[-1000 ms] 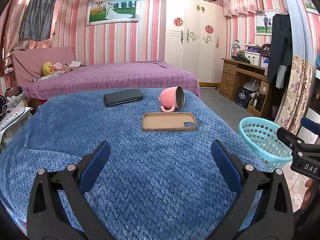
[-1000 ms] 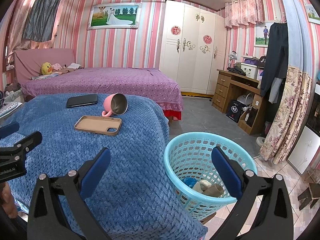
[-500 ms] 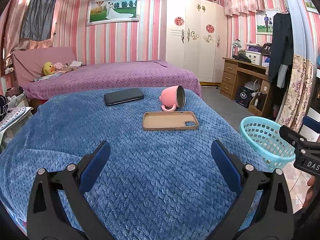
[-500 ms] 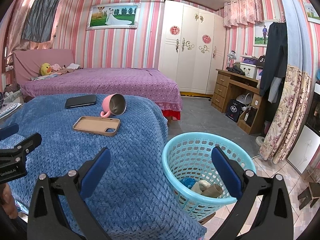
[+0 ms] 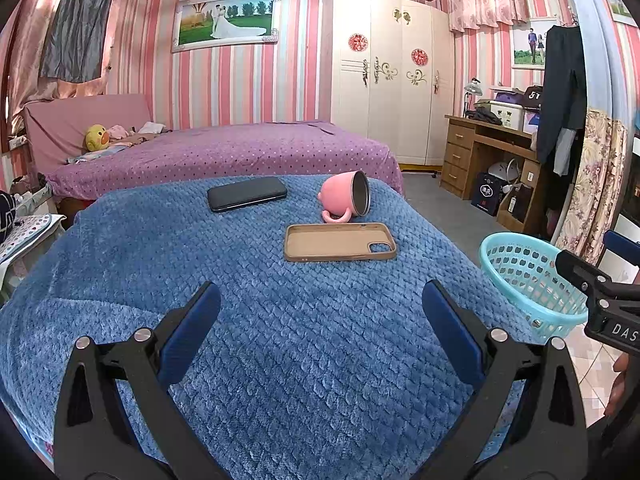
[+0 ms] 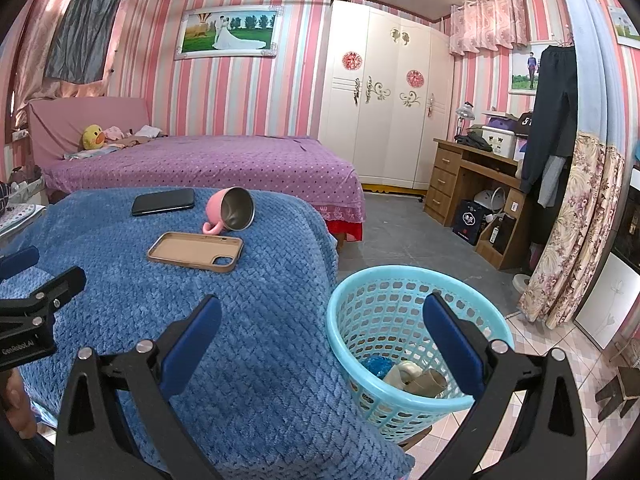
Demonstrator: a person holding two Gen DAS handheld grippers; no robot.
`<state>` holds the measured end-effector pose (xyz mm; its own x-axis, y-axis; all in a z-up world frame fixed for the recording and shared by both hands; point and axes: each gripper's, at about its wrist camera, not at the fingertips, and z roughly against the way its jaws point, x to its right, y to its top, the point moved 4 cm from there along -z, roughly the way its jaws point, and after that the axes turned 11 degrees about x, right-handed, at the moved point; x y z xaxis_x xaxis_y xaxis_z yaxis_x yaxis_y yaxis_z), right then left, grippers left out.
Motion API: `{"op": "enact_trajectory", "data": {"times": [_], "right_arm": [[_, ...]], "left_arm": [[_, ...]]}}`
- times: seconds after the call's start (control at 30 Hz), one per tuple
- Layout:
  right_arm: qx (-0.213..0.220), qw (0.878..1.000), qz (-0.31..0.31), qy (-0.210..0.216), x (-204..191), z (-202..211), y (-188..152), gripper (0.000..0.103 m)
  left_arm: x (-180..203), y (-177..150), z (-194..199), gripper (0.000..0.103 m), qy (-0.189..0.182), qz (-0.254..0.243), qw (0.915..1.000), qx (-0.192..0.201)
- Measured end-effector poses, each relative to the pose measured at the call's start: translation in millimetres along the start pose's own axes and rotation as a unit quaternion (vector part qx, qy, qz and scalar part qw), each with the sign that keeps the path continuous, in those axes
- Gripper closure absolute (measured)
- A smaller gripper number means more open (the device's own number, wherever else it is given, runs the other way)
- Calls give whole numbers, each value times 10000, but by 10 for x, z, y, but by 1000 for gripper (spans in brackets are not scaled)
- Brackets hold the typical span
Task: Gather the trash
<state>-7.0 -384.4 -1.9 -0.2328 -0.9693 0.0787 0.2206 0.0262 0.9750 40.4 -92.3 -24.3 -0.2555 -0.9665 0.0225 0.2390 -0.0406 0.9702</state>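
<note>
A turquoise plastic basket (image 6: 400, 320) stands at the right edge of the blue blanket (image 6: 240, 320) and holds crumpled trash: a blue wad (image 6: 376, 365) and beige pieces (image 6: 416, 378). In the left wrist view the basket (image 5: 524, 276) shows at the right. My right gripper (image 6: 322, 332) hangs open above the basket's near left rim, nothing between its fingers. My left gripper (image 5: 320, 320) is open over bare blanket (image 5: 280, 340), short of a tan phone case (image 5: 340, 242). Behind it lie a tipped pink mug (image 5: 346, 200) and a black phone (image 5: 247, 199).
A purple bed (image 5: 224, 152) lies beyond the blanket. A white wardrobe (image 5: 384, 80) and a cluttered wooden desk (image 5: 488, 160) stand at the right, with grey floor (image 6: 404, 236) between. A floral curtain (image 6: 576, 232) hangs near the basket. A hand (image 6: 16, 404) shows at the lower left.
Both grippers have shifted only a little; the basket sits slightly lower and nearer in the right wrist view. Both stay open and empty.
</note>
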Motion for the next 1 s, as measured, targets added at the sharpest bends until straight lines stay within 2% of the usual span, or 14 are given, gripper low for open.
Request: {"op": "enact_trajectory", "data": {"times": [1.0], "right_arm": [[11, 10000, 21, -2, -25, -49, -6, 5]], "left_arm": [[-60, 56, 24, 5, 78, 64, 9999, 84]]}}
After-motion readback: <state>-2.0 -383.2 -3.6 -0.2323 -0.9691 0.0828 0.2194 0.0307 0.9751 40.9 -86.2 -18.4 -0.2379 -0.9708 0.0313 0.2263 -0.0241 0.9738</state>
